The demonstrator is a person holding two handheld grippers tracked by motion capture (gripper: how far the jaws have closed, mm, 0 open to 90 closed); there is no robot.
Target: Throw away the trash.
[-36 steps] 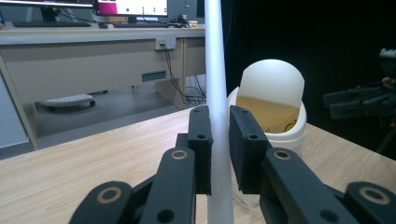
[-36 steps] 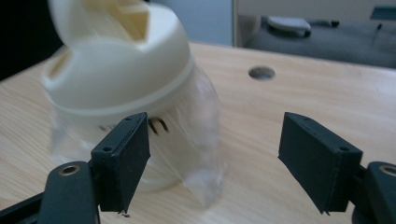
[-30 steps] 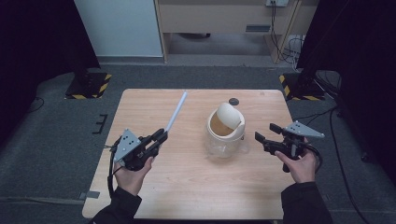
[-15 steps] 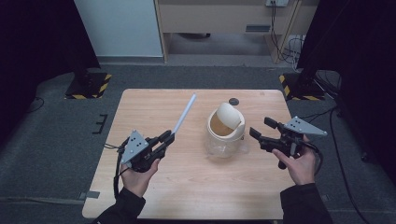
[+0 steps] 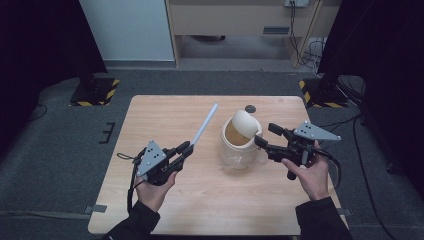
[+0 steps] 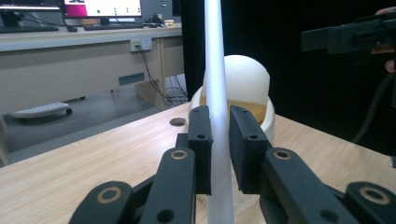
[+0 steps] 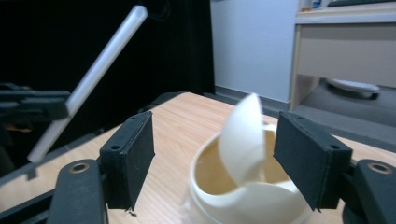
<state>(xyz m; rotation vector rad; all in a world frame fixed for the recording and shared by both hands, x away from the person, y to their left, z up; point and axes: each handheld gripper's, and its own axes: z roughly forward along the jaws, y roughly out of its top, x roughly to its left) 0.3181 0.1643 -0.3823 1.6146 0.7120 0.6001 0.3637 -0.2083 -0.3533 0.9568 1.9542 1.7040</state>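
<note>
left gripper jaws clench smooth white tube; right gripper jaws closing, empty.

No legible text or labels

The monitor behind the desk carries a pink panel and a row of dots, perhaps an interface, too small to read (yellow-black hazard stripes mark the stand bases).

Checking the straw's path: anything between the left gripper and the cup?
Bare tabletop only, per the high view. The left gripper holds the straw angled up beside the cup, clear of it.
</note>
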